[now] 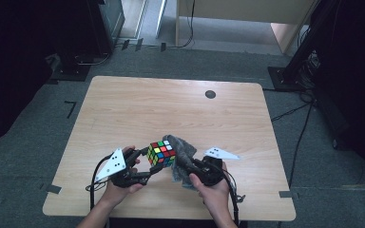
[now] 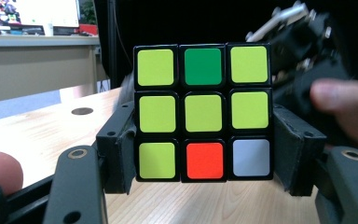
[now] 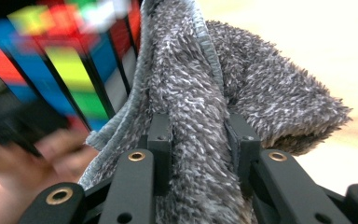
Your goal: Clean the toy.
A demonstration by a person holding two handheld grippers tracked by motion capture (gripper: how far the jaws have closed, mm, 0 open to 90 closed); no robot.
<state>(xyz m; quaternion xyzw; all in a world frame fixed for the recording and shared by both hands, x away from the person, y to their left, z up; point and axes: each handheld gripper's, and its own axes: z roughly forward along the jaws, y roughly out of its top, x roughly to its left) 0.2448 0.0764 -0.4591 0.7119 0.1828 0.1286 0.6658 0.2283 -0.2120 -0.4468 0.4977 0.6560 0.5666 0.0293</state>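
Wiping a puzzle cube with a cloth above the near edge of the table.

The left tongs [image 1: 145,170] clamp the cube [image 1: 162,153] by two opposite sides, holding it just over the table [image 1: 171,109]; the right tongs [image 1: 186,164] are clenched on a bunched grey cloth [image 1: 183,147] pressed against the cube's right side. To wipe well, I'd keep the cube steady and drag the cloth flat across one face, not just its edge. The left gripper view gives the mostly yellow-green face squarely; the right gripper view shows the cloth's pile between the jaws, the cube blurred behind.
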